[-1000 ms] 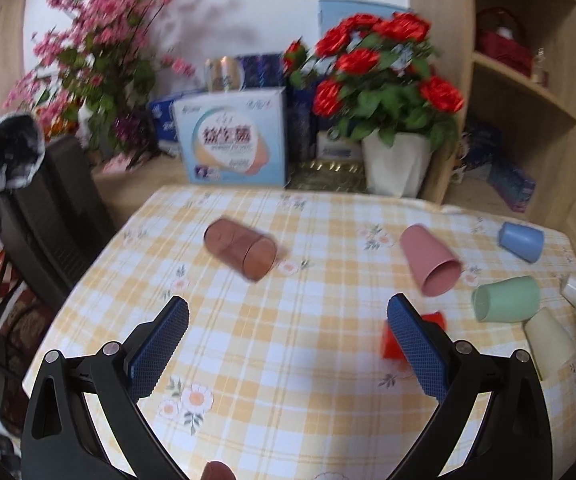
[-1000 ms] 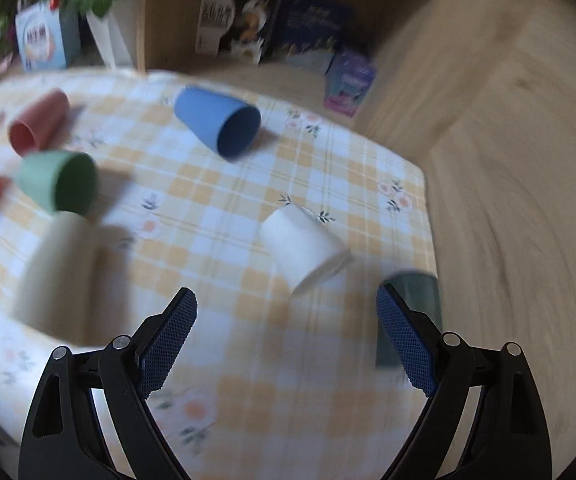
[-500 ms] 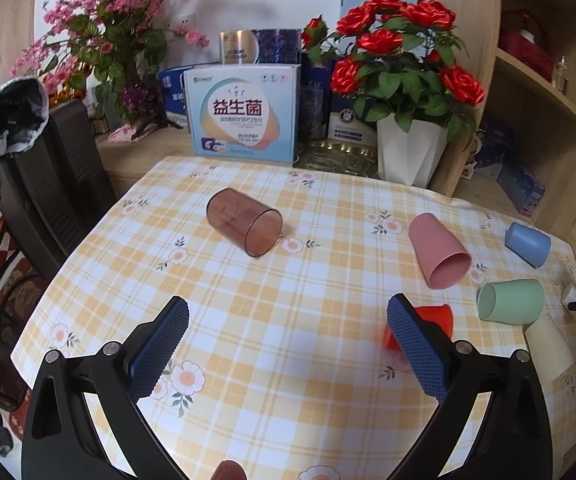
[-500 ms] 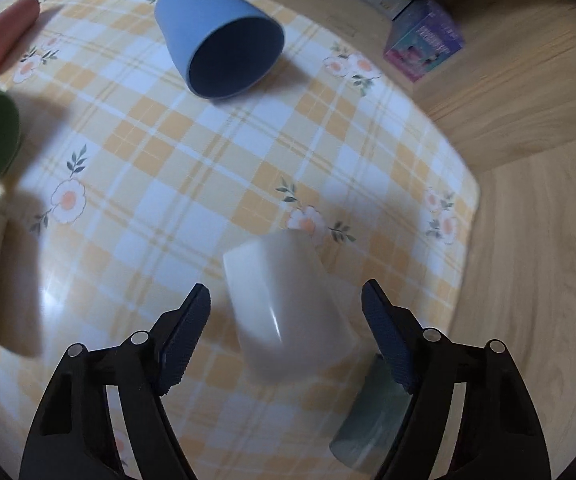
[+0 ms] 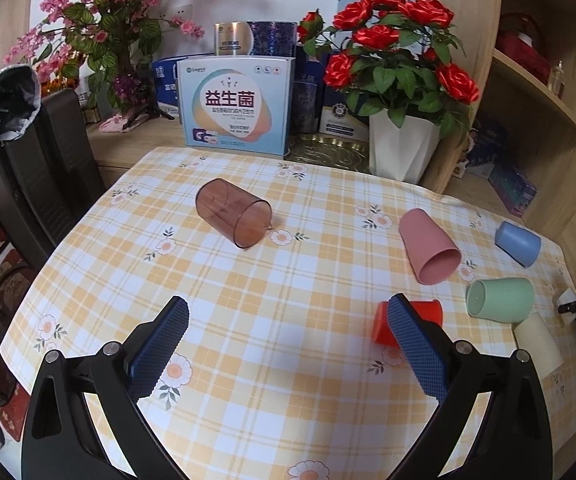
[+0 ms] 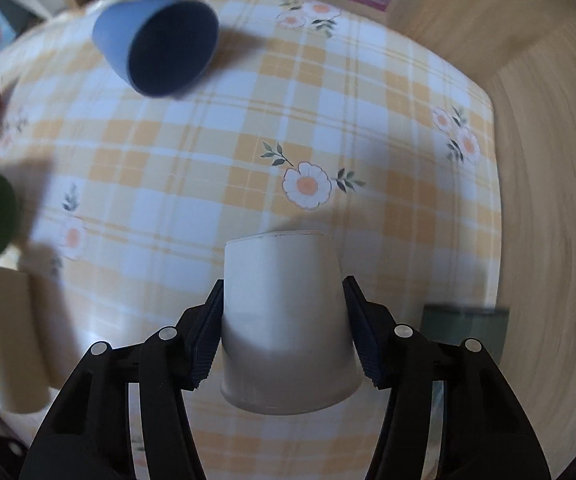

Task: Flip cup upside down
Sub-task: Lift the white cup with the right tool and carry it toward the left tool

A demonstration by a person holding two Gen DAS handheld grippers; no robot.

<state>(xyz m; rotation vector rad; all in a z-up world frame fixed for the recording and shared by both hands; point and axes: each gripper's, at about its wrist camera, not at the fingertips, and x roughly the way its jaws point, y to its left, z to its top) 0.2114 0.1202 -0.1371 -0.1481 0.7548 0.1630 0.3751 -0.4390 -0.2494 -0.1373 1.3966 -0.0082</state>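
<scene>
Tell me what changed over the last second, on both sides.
The right tool dropped toward the white cup and closed its pads on the cup's sides; a second ago it was open above the table. The left tool stayed open and empty, and the brown cup and pink cup still lie on their sides.

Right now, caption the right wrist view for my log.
Right tool shut on white cup above checked tablecloth.

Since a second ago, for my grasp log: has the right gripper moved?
Yes. The right gripper has closed in on the white cup beside the daisy print and clamped it.
</scene>
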